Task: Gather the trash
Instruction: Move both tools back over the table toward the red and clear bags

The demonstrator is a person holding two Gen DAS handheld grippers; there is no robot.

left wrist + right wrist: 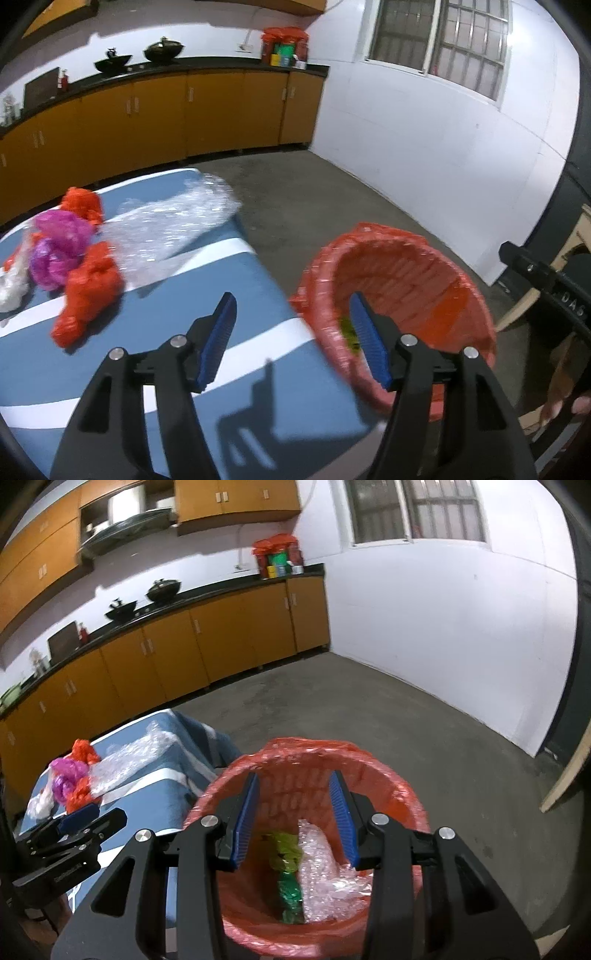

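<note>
Left wrist view: the left gripper is hanging spread and empty over the table edge, facing the remaining trash — bubble wrap, red bags, a pink bag. Right wrist view: the right gripper is hovering spread and empty above the red-lined bin, likely for dropping; bubble wrap and a green wrapper are lying inside, nothing blocking.

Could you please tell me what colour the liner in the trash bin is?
Red-orange; the liner shows best in the right wrist view.
</note>
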